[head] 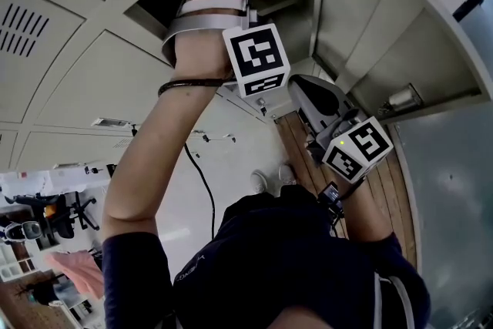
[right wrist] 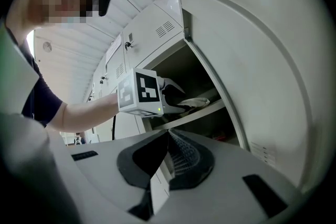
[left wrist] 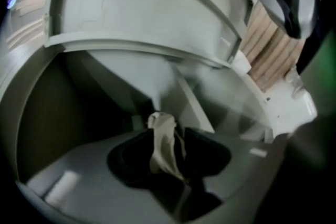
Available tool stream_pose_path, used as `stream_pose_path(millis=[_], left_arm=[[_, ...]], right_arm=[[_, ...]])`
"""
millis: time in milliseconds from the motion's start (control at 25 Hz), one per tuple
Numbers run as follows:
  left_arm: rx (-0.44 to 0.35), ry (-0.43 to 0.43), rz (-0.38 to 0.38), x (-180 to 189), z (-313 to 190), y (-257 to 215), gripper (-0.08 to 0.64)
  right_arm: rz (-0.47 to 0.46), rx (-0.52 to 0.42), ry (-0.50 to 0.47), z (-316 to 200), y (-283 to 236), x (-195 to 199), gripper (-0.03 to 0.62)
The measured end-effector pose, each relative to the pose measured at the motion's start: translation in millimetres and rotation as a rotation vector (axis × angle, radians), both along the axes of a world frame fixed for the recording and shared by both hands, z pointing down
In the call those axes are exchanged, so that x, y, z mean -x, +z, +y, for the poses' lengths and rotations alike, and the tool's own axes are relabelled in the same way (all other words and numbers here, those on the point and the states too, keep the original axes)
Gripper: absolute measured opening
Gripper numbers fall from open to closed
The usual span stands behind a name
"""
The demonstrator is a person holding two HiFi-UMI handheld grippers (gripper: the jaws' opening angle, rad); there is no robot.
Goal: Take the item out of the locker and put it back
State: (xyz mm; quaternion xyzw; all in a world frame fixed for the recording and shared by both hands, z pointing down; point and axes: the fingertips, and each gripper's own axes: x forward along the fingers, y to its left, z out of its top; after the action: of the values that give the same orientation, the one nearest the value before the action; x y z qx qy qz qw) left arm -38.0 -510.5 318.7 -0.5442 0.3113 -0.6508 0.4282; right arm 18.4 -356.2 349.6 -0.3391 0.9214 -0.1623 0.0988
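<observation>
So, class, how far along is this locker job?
Done: the locker door stands open. In hand: the left gripper is inside, fingers apart around a beige cloth on the shelf. Left: whether it's being taken or returned can't be told; right gripper idle, shut.

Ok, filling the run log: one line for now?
left gripper open | cloth between jaws on locker shelf | right gripper shut, empty

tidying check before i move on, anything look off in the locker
The cloth sits crumpled at the front of the shelf, bunched between the left gripper's parted jaws, not laid flat. Nothing else stands out.
</observation>
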Motion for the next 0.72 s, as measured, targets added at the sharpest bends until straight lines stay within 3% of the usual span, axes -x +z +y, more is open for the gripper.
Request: stream_pose_path(millis=[280,520,640,720], left_arm=[[0.021,-0.056,-0.067,7,-17,16,0.176],[-0.002,-0.079,-0.08,10,-29,16,0.175],[-0.041,-0.077,-0.081,9,-35,12,0.101],[-0.066,-0.073,-0.078,9,-36,9,0.089]], right_arm=[[-0.007,0.003,0.0,-5,2,-1,0.008],[-0.005,0.005,-0.007,-9,4,4,0.008],[-0.006,0.005,-0.009,-11,4,4,0.008],[-0.006,0.003,-0.011,-11,3,4,0.008]])
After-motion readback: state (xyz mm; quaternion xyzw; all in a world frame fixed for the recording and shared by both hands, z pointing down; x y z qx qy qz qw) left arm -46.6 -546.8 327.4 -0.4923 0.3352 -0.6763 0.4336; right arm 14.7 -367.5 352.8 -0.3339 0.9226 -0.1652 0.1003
